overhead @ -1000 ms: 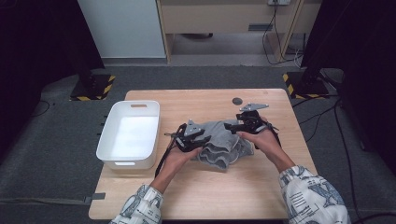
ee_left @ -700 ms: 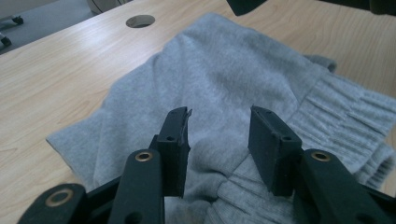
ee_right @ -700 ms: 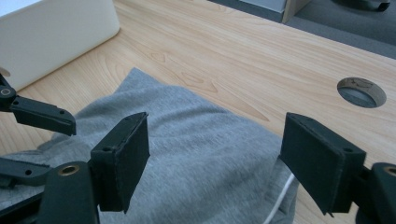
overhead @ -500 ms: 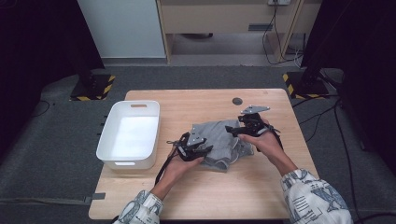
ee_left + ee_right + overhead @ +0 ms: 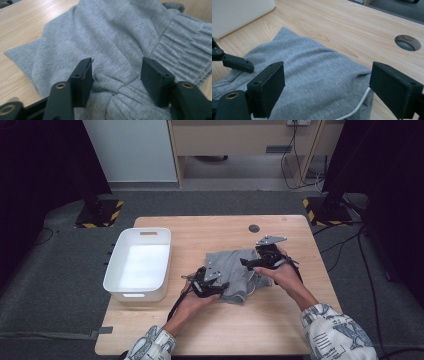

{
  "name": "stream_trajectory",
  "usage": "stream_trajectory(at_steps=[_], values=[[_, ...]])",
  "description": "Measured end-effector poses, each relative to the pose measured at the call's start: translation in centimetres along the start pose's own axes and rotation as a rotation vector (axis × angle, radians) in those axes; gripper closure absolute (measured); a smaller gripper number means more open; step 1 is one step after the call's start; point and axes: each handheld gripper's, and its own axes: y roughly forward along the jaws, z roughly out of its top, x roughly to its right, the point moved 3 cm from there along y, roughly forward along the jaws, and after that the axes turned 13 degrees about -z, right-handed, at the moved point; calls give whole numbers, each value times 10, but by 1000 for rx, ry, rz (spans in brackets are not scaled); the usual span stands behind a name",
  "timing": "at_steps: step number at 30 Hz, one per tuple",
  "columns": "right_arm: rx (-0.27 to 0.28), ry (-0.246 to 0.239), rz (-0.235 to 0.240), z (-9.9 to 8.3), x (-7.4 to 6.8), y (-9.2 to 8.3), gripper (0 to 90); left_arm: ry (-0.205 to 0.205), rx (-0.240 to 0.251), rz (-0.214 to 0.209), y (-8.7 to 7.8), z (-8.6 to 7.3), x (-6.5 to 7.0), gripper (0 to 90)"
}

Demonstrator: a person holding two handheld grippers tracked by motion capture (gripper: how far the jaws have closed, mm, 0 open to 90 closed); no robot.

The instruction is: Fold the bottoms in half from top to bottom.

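While both claws' jaws have just been opening, gripping nothing, grey garment (image 5: 234, 272) lies under left claw (image 5: 116, 72) and right claw (image 5: 327, 85).

Garment (image 5: 235, 270) lies mid-bench (image 5: 200, 330), bin (image 5: 140, 265) well apart to its left. Cable hole (image 5: 254, 228) behind garment. Left gripper (image 5: 212, 287) at garment's near-left edge, right gripper (image 5: 252, 262) over its right side.
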Motion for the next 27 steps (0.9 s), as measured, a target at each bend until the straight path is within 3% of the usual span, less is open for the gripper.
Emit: stream_trajectory(at_steps=[11,20,27], values=[[-10,-12,6,-1,-3,1,111,-58,16,18,-6,3,-7,199],[-6,-25,25,-1,-6,-1,102,-92,52,16,-14,8,-12,165],[-2,-32,37,0,-8,-4,166,-126,85,32,-24,9,-22,158]])
